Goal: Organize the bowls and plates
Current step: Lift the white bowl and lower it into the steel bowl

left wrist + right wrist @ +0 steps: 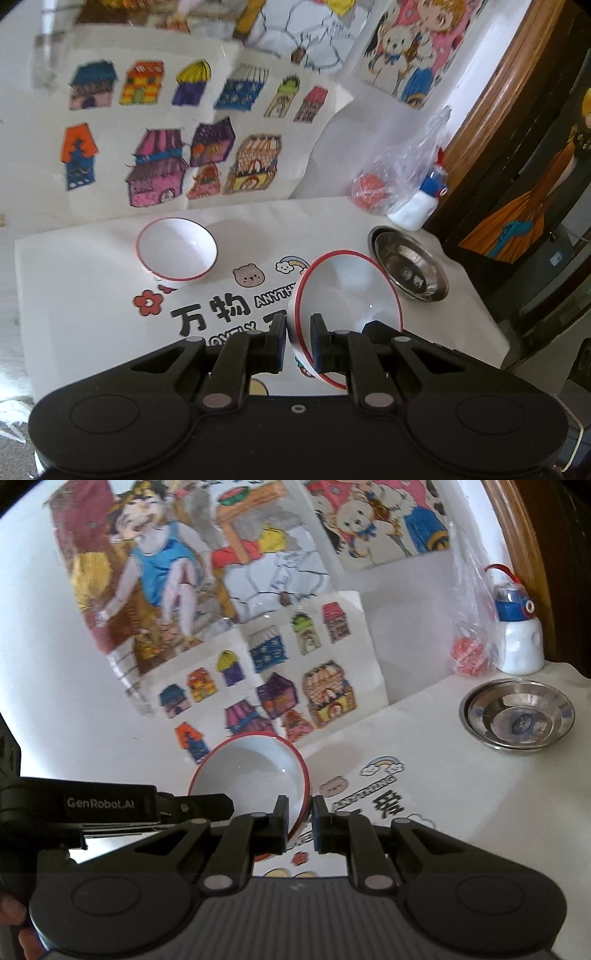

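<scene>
Left gripper and right gripper each clamp, jaws nearly closed, opposite rims of one tilted red-rimmed white bowl, held above the printed tablecloth. A second red-rimmed bowl stands far left; steel dishes far right.

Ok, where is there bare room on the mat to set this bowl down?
Bare: mat left of the resting white bowl, and the printed stretch between it and the steel bowl. Crowded: far right corner with plastic bag and bottle.
</scene>
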